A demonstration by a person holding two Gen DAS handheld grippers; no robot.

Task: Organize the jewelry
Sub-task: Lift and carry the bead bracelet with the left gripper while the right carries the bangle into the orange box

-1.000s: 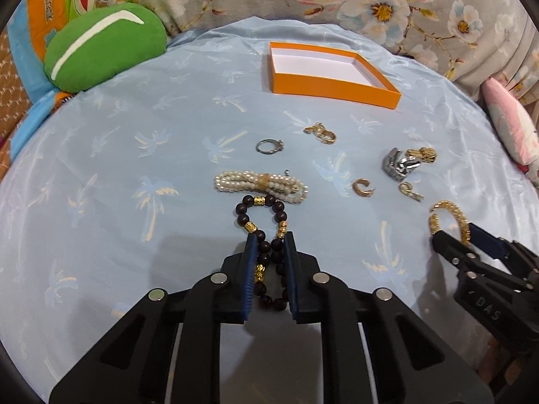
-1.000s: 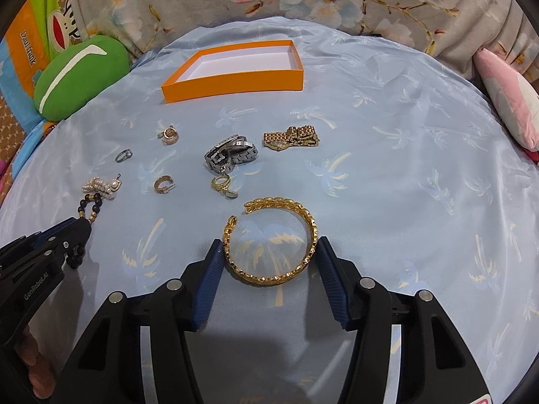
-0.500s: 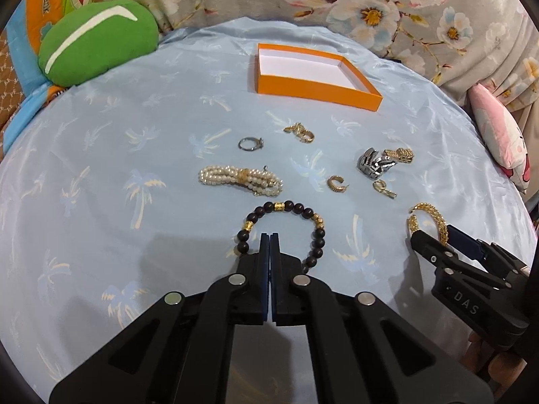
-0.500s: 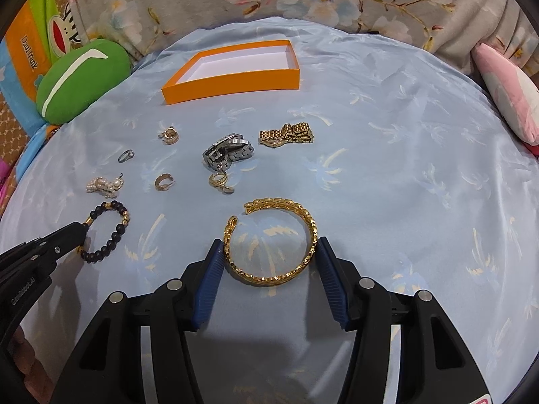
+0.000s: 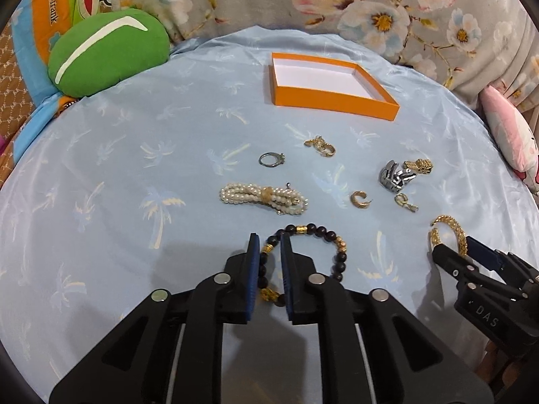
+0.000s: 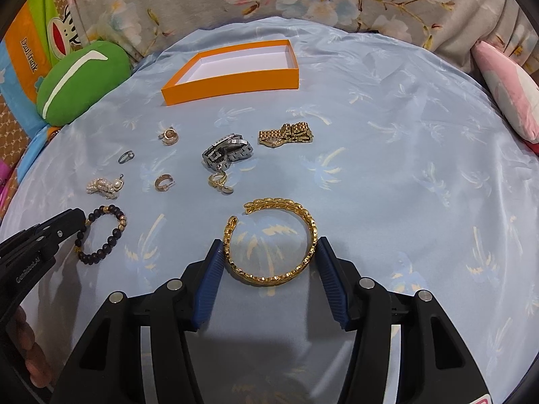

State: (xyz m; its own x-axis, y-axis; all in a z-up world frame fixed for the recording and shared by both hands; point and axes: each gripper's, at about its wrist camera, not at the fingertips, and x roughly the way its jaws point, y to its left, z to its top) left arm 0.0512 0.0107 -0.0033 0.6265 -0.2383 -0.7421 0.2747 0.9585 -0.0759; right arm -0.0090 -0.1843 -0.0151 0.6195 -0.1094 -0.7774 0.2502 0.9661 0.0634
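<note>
A black-and-gold bead bracelet [image 5: 331, 247] lies on the blue cloth; it also shows in the right wrist view [image 6: 111, 232]. My left gripper [image 5: 269, 245] is slightly open, its jaws straddling the bracelet's left side without pinching it. My right gripper [image 6: 271, 252] is open around a gold cuff bangle [image 6: 269, 239], fingers on either side of it. The orange box [image 5: 330, 84] stands empty at the back. A pearl bracelet [image 5: 262, 197], silver ring [image 5: 271, 160], gold earrings [image 5: 320, 146], a gold hoop [image 5: 359, 198], a silver watch [image 6: 227, 153] and a gold watch band [image 6: 286, 134] lie between.
A green cushion [image 5: 104, 54] sits at the back left, a pink pillow [image 6: 508, 97] at the right edge. Floral fabric [image 5: 370, 6] rises behind the round cloth-covered surface [image 5: 118, 185].
My left gripper was around the bead bracelet, shut and pulled back with the bracelet spread into a ring, then opened slightly over its left side. My right gripper has stayed open around the bangle.
</note>
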